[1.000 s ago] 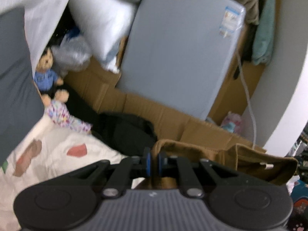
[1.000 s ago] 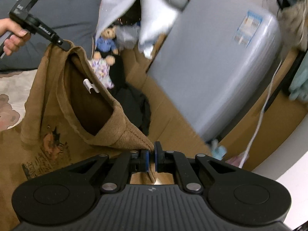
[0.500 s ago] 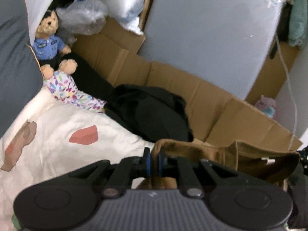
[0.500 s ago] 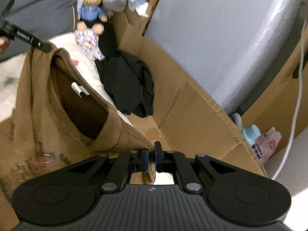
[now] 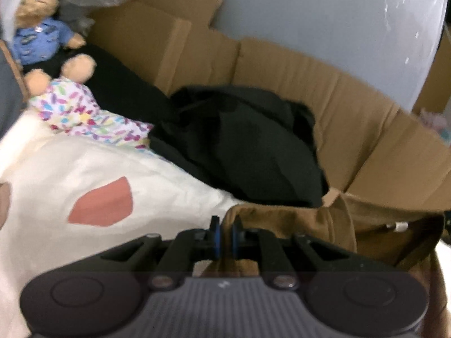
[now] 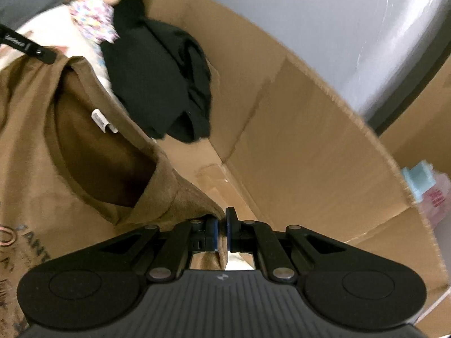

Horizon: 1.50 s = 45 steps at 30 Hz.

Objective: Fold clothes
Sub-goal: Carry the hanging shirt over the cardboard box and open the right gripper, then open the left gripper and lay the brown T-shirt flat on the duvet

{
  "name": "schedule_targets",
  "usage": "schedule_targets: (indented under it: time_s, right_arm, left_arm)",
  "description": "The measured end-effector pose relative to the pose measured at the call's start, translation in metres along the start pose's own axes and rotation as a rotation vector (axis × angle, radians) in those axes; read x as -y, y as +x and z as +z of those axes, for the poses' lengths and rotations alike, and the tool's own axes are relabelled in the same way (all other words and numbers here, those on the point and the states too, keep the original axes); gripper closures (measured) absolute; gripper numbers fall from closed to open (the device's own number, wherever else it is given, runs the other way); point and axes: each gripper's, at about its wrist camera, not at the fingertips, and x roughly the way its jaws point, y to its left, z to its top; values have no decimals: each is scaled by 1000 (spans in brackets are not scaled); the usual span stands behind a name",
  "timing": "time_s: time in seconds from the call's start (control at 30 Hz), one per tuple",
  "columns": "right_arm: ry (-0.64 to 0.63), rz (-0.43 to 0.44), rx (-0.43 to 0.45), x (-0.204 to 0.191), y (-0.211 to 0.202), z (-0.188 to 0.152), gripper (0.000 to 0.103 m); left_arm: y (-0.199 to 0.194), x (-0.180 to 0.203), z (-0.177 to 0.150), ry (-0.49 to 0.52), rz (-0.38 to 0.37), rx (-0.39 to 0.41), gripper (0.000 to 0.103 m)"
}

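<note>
Holding a soft brown shirt (image 6: 42,146) by its shoulders, I have both the left gripper (image 5: 224,235) and right gripper (image 6: 221,232) clamped on ribbed fabric, stretched above cream bedding (image 5: 84,169) beside creased cardboard (image 6: 296,140).

Brown shirt (image 6: 33,146) with faded print and white label (image 6: 103,119). Black clothes (image 5: 253,146). Cream bedsheet (image 5: 84,174) bearing a red patch. Teddy bear (image 5: 39,31) in blue. Multicoloured speckled cloth (image 5: 84,112). Tan cardboard (image 6: 296,129).
</note>
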Motion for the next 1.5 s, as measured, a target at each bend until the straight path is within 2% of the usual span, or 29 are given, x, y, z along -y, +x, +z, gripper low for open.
schedule_targets:
  time_s: [0.2,0.4,0.43,0.5,0.57,0.63,0.67,0.73,0.87,1.0,1.17,1.33,1.5]
  right_arm:
    - [41,-4,-99,7,60,-12,99]
    - [80,-4,-185,4,98,-26,95]
    - [92,-11,-185,3,101,-27,92]
    - [93,-37,-182,1,102,-25,72]
    - [82,-79,-176,0,97,-23,58]
    - [93,-66,-149,5,81,-25,52]
    - [101,-54,-134,8,71,-26,47]
    - [130,-46,-113,13,56,-27,44]
    - [123,-49,-86,13,28,-30,44]
    - [103,-53,-57,15,-15,-25,44]
    - [99,-28,-29,13,-67,-24,42]
    - [106,33,-26,0,-114,-38,39]
    - [145,80,6,-16,-127,-65,39]
  left_arm:
    - [54,-4,-8,31,-15,-64,95]
    - [82,-5,-24,30,-16,-94,94]
    - [82,-4,-27,38,-16,-80,91]
    - [82,-4,-27,20,-24,-76,90]
    - [79,-5,-27,-5,-33,-73,86]
    - [75,-6,-27,-28,-35,-70,80]
    - [72,-6,-27,-37,-33,-66,70]
    - [57,-2,-26,-42,-6,-37,60]
    - [31,1,-17,-82,-3,-17,60]
    - [-1,7,-12,-71,3,3,59]
    - [-33,13,-20,-84,6,5,59]
    - [-53,27,-40,-15,-28,-32,59]
    - [-63,46,-65,52,-71,-105,59]
